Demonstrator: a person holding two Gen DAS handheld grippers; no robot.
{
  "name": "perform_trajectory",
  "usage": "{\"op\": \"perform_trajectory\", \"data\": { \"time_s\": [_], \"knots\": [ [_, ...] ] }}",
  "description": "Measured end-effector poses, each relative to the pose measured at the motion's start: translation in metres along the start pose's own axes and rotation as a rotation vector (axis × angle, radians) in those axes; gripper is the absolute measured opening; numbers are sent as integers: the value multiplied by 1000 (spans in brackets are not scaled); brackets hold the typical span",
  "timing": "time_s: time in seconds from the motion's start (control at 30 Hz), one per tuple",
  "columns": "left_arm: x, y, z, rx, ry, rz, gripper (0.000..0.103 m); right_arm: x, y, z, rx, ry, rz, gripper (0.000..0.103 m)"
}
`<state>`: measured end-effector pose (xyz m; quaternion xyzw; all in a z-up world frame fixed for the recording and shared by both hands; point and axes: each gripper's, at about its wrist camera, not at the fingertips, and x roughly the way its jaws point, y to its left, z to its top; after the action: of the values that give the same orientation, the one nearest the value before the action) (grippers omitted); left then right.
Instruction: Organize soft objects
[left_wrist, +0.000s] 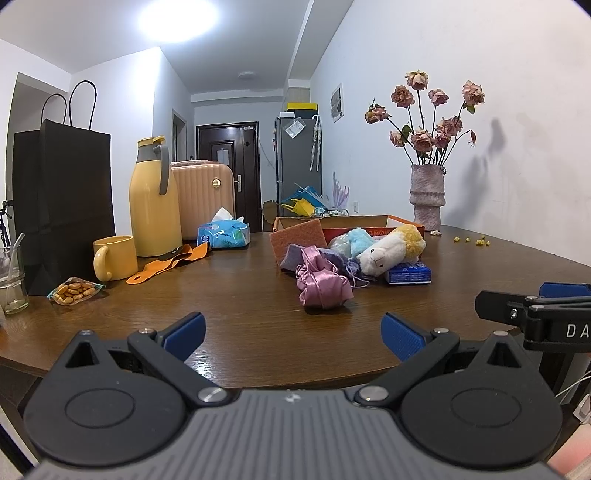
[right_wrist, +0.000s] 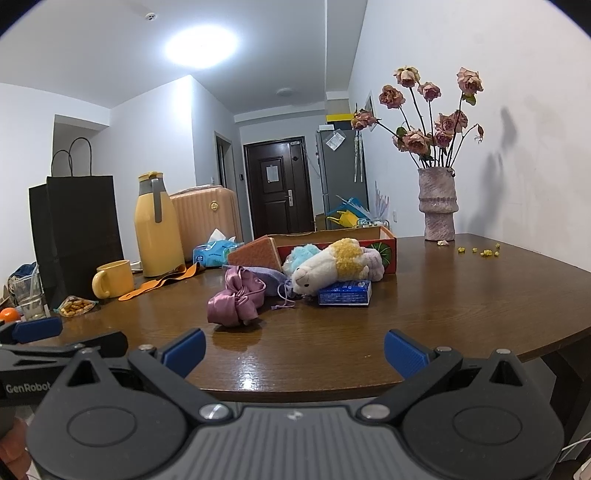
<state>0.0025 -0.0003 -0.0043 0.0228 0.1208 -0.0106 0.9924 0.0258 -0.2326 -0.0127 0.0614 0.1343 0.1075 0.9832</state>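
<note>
Right now both tools sit at the near edge of the wooden table (left_wrist: 240, 295), each with its blue pads spread wide and nothing between them. The left gripper (left_wrist: 293, 336) has the pile of soft things ahead of it and a touch to the right, at about one o'clock; the right gripper (right_wrist: 294, 349) has the same pile ahead and a touch to the left, at about eleven o'clock.

Nearest of the pile is the pink satin bundle (left_wrist: 323, 282), crumpled on the bare wood, apart from both tools. In the left wrist view it runs roughly from twelve to six o'clock, one end toward the camera. In the right wrist view it stretches more from two to eight o'clock. Behind it, at twelve o'clock, lie a lavender cloth (right_wrist: 275, 277), a white and yellow plush toy (right_wrist: 332, 267) resting on a blue tissue packet (right_wrist: 345, 292), and a pale blue fluffy thing (right_wrist: 301, 254), all against the front wall of an open cardboard box (right_wrist: 388, 245). An orange sponge (right_wrist: 255, 254) leans there too.

By my reckoning the bundle lies about equally far from either hand, so either could take it; the left one would meet it end on and would close across its width
</note>
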Motion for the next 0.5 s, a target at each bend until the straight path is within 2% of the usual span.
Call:
{"op": "perform_trajectory", "data": {
  "time_s": [0.5],
  "knots": [
    [0,1,0,-1,1,0,103,1,-1,0,3,1,1,103]
  ]
}}
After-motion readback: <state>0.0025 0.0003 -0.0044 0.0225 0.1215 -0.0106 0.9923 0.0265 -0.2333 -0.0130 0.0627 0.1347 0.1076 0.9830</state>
